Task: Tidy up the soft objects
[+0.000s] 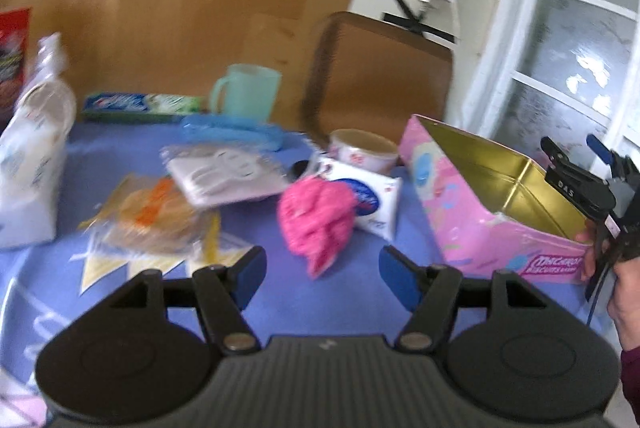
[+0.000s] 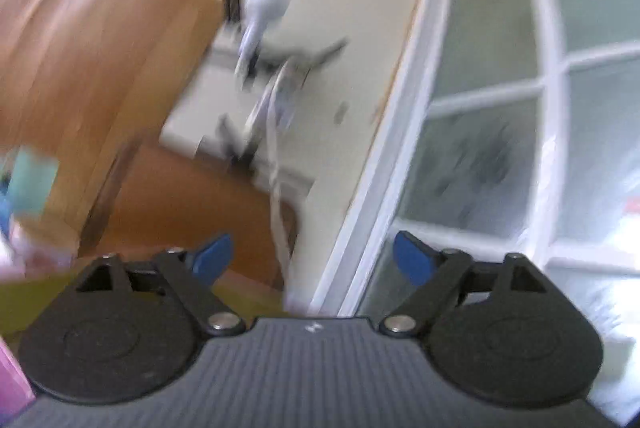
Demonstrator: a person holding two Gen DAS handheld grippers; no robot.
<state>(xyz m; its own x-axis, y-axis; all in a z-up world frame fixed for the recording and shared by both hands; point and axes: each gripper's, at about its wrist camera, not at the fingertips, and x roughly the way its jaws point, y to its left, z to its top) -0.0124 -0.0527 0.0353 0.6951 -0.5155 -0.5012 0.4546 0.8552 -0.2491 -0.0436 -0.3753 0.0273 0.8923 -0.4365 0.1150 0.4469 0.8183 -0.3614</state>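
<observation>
Pink fluffy soft object [image 1: 316,224] is lying on the blue-covered desk [image 1: 280,292], mid-desk, just ahead of the left claw [image 1: 322,278], which is hovering with its blue-padded fingers [image 1: 250,278] spread apart and gripping nothing. A white soft packet with a blue logo [image 1: 370,205] is touching the pink object on its right and far side. Pink tin box [image 1: 492,203], open with gold inside, is sitting to the right, well clear of the pink object, nothing visible in it. Right claw [image 1: 578,157] is showing at the box's far right edge in the left view, held by a hand [image 1: 624,292]; in its own view the right claw [image 2: 312,260] is standing apart, nothing between the fingers, pointing up at the wall and window [image 2: 500,147], view blurred. Left of the pink object, clear wrapped packets [image 1: 224,171] and a white bag [image 1: 32,167] are lying on the desk. Behind, a teal mug [image 1: 248,91], patterned bowl [image 1: 364,149], brown tray [image 1: 380,75] leaning upright.
</observation>
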